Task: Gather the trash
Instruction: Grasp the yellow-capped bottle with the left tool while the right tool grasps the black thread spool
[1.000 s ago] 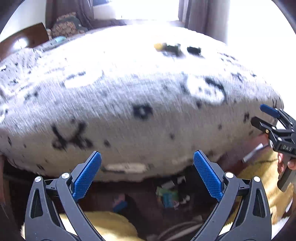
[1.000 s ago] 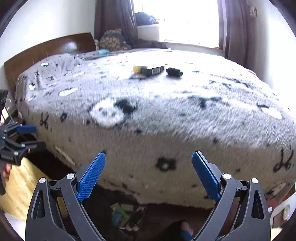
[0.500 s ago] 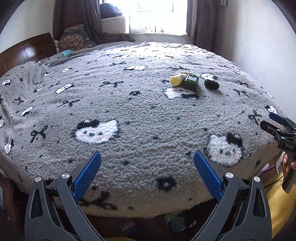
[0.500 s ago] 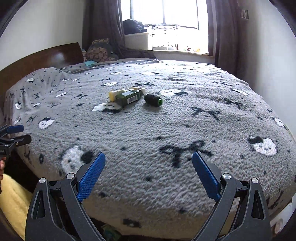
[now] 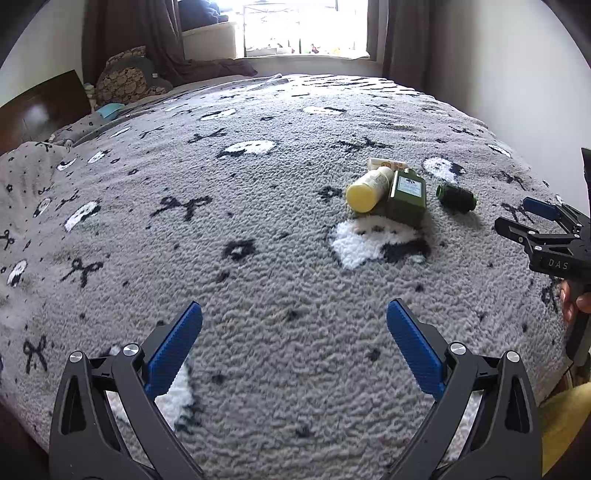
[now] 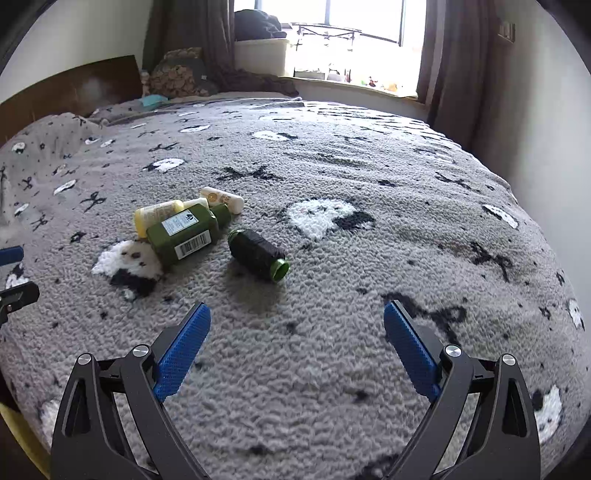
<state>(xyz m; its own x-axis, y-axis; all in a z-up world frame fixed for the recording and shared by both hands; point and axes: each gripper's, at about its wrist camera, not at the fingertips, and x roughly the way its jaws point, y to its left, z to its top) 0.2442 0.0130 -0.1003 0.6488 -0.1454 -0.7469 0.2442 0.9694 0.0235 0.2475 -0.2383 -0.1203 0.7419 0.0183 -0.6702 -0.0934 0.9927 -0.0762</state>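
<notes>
Several pieces of trash lie together on the grey blanket: a green bottle with a barcode (image 6: 183,234) (image 5: 406,195), a yellow bottle (image 6: 155,216) (image 5: 367,189), a small cream tube (image 6: 221,198) (image 5: 386,163) and a dark spool with a green rim (image 6: 258,254) (image 5: 456,197). My left gripper (image 5: 294,319) is open and empty, hovering over the blanket short of the pile. My right gripper (image 6: 297,321) is open and empty, just in front of the spool. The right gripper also shows in the left wrist view (image 5: 535,221).
The bed's grey patterned blanket (image 6: 369,184) fills both views. A wooden headboard (image 6: 70,88) and cushions (image 6: 177,74) are at the far left. A window (image 6: 351,33) with dark curtains is behind. A white wall (image 5: 498,74) runs along the right.
Both grippers have risen from below the bed's edge and moved forward over the blanket. The trash pile is now much closer. Both stay open.
</notes>
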